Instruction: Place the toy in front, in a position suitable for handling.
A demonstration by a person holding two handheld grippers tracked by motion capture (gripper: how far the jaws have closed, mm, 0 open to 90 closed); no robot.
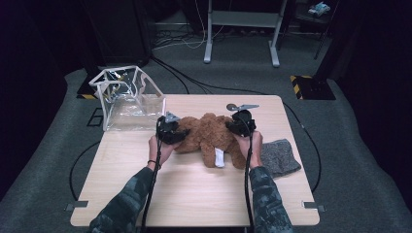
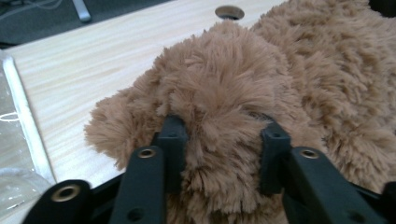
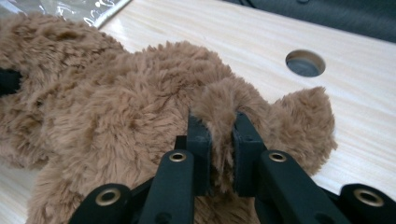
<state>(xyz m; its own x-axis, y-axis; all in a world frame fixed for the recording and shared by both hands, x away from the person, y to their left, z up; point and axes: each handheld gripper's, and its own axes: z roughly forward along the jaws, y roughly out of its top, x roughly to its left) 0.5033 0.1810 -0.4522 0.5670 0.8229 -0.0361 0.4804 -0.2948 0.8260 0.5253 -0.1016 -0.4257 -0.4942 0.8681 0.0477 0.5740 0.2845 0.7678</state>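
No legible text anywhere — the plush toy's white tag [image 1: 219, 158] (too small) reads blank.

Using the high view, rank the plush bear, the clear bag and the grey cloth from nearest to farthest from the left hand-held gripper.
1. Plush bear: clamped in the left hand-held gripper.
2. Clear bag: behind it, at the table's far left corner.
3. Grey cloth: far across, at the right edge.

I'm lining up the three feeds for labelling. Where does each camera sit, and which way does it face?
High view: above the person's side, looking forward and down on the table; both forearms, left tongs and right tongs show.
Left gripper view: rides the left tongs, looking along black jaws pinching fur.
Right gripper view: rides the right tongs, jaws nipping a narrow fold.
Shared: the brown plush toy and the clear bag.
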